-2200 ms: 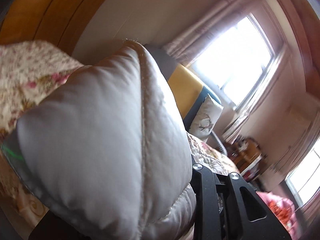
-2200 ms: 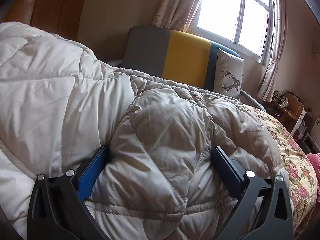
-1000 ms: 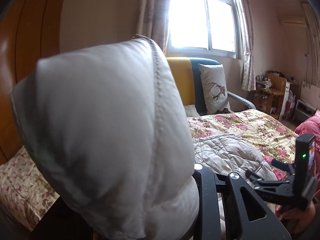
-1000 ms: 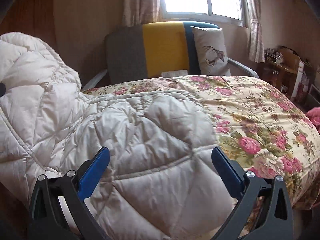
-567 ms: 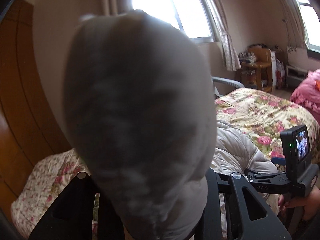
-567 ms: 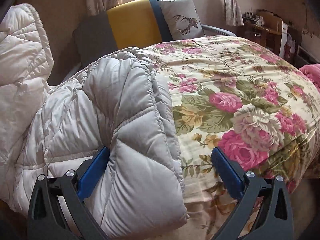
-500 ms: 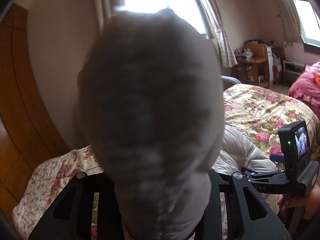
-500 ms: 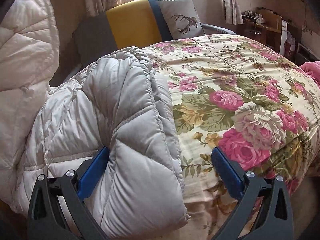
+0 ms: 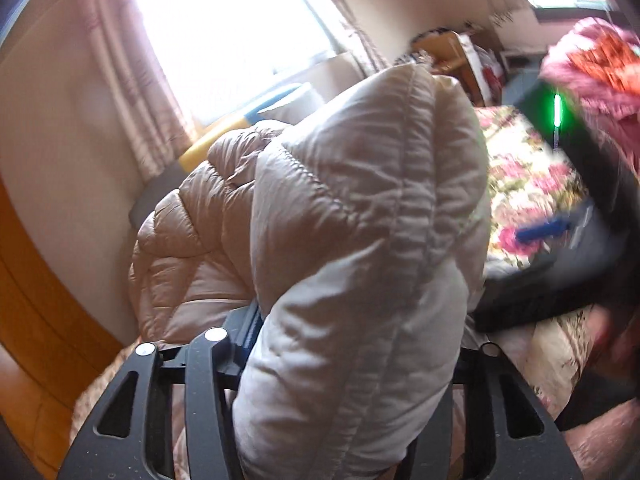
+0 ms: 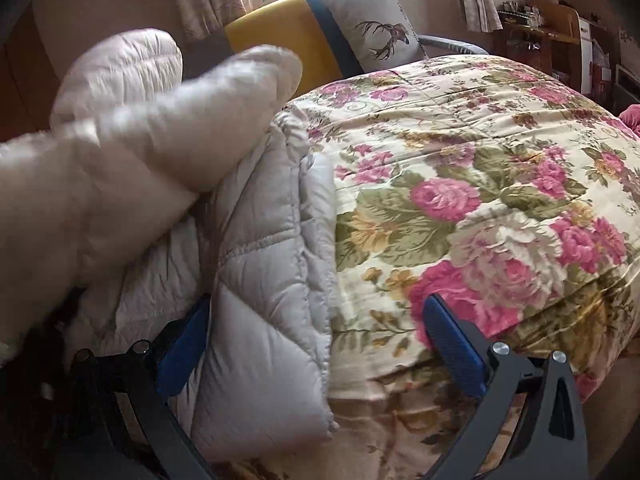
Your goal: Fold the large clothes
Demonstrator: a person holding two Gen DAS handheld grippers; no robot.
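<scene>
We count one quilted down coat (image 10: 256,292), cream with a grey lining, lying folded at the near edge of one bed under a floral bedspread (image 10: 480,168), and two grippers. The left gripper (image 9: 348,368) has just been widening its jaws around a thick fold of the coat, though we cannot tell whether the pads press it; the right gripper (image 10: 316,336) stands spread wide, gripping nothing. Behind stand one armchair (image 10: 272,36) with one deer cushion (image 10: 376,36), and a curtained window (image 9: 224,32).

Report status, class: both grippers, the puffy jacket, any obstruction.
Left gripper opening, pale quilted down jacket between its jaws. Right gripper open beside the folded edge. Floral bedspread underneath, nothing blocking.
</scene>
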